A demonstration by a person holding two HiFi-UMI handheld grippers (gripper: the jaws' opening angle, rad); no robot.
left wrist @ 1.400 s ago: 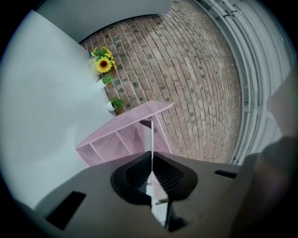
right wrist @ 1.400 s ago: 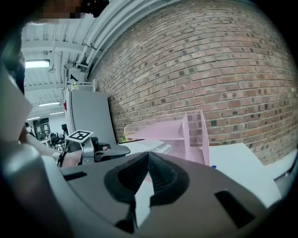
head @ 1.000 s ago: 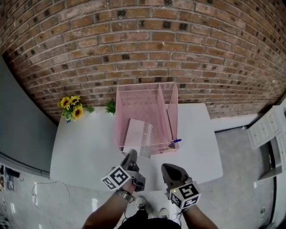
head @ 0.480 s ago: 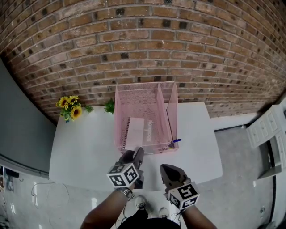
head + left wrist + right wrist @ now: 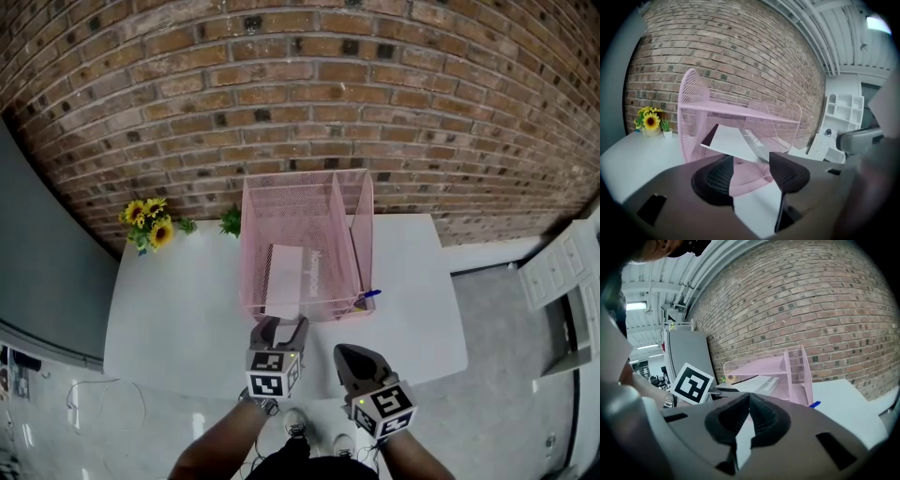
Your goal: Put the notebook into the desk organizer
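On the white table (image 5: pixel 169 309), a pink mesh desk organizer (image 5: pixel 291 211) stands at the back edge. The notebook (image 5: pixel 284 279) lies in its left compartment, and the lettering on its spine is unreadable. Near the front edge, the left gripper (image 5: pixel 281 325) has just been opening its jaws, with nothing between them. The right gripper (image 5: pixel 349 352) is clenched and empty.

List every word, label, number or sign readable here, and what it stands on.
White notebook with a grey band, in the pink wire-mesh desk organizer: one dark printed word on the band, too blurred to read.
Cubes on the left gripper and right gripper: black-and-white square markers only, no letters.
No other text shows.
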